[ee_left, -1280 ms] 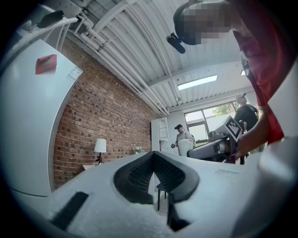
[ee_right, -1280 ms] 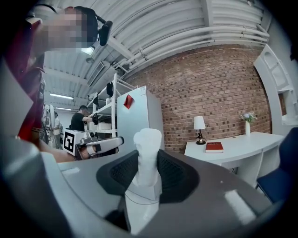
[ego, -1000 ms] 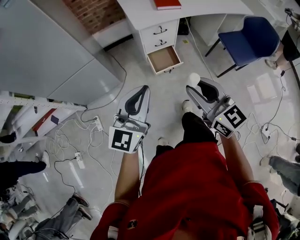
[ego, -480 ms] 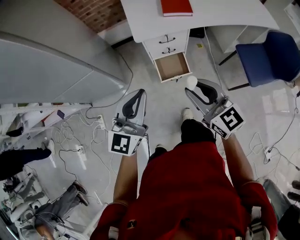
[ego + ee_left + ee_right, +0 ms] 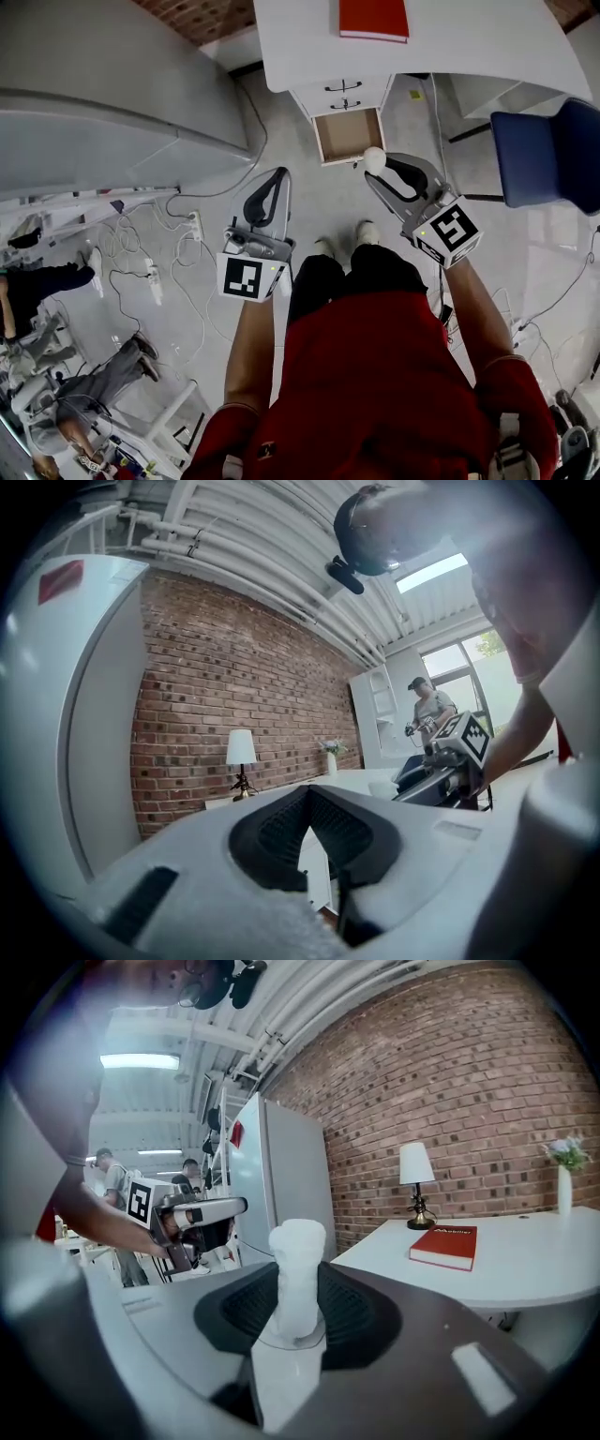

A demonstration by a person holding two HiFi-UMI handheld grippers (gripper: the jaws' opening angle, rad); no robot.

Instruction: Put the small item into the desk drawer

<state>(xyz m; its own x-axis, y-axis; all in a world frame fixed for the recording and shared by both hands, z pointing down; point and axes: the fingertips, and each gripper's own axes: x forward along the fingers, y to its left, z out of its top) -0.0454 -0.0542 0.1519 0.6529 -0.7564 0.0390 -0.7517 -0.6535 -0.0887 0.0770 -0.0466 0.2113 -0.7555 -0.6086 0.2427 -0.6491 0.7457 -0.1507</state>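
Right hand-held gripper [image 5: 298,1288] clamps the small white item [image 5: 298,1241]; only the head view shows the open drawer [image 5: 348,134].

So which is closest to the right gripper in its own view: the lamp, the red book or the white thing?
1. white item: held in the right gripper itself.
2. red book: lying on the desk, ahead and to the right.
3. lamp: farther back on the desk, by the brick wall.
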